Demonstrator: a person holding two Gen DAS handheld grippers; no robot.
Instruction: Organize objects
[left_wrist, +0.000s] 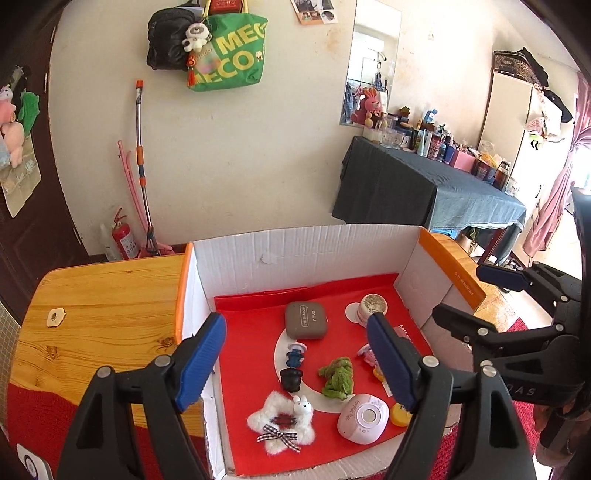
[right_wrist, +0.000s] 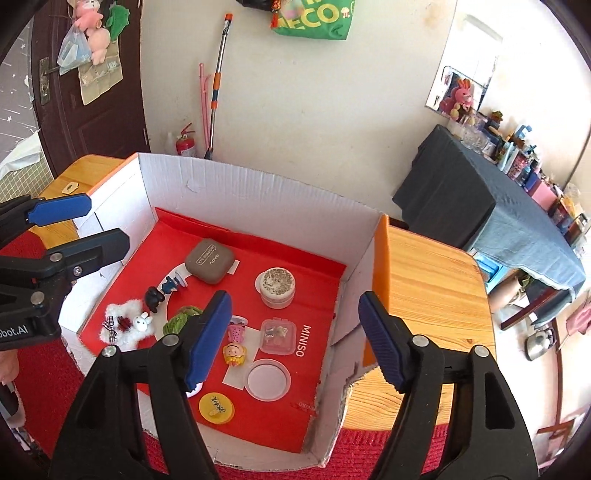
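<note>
A white cardboard box (left_wrist: 295, 251) (right_wrist: 258, 184) lined in red holds small items. Among them are a grey eyeshadow case (left_wrist: 306, 319) (right_wrist: 210, 262), a speckled round jar (left_wrist: 373, 306) (right_wrist: 277, 286), a fluffy white star clip (left_wrist: 280, 421) (right_wrist: 127, 321), a green scrunchie (left_wrist: 336, 376) (right_wrist: 177, 319), a pink round case (left_wrist: 364, 417), a yellow lid (right_wrist: 217, 408) and a clear square box (right_wrist: 277, 336). My left gripper (left_wrist: 295, 319) (right_wrist: 107, 221) hangs open above the box's left half with nothing between its fingers. My right gripper (right_wrist: 294, 296) (left_wrist: 458, 291) is open and empty over the right half.
The box stands on a wooden table (left_wrist: 110, 306) (right_wrist: 424, 277) with a red cloth (right_wrist: 388, 446) at its near edge. A clear round lid (right_wrist: 267, 380) and doll clips (right_wrist: 234, 343) also lie in the box. A dark-clothed side table (left_wrist: 424, 184) is at the far right.
</note>
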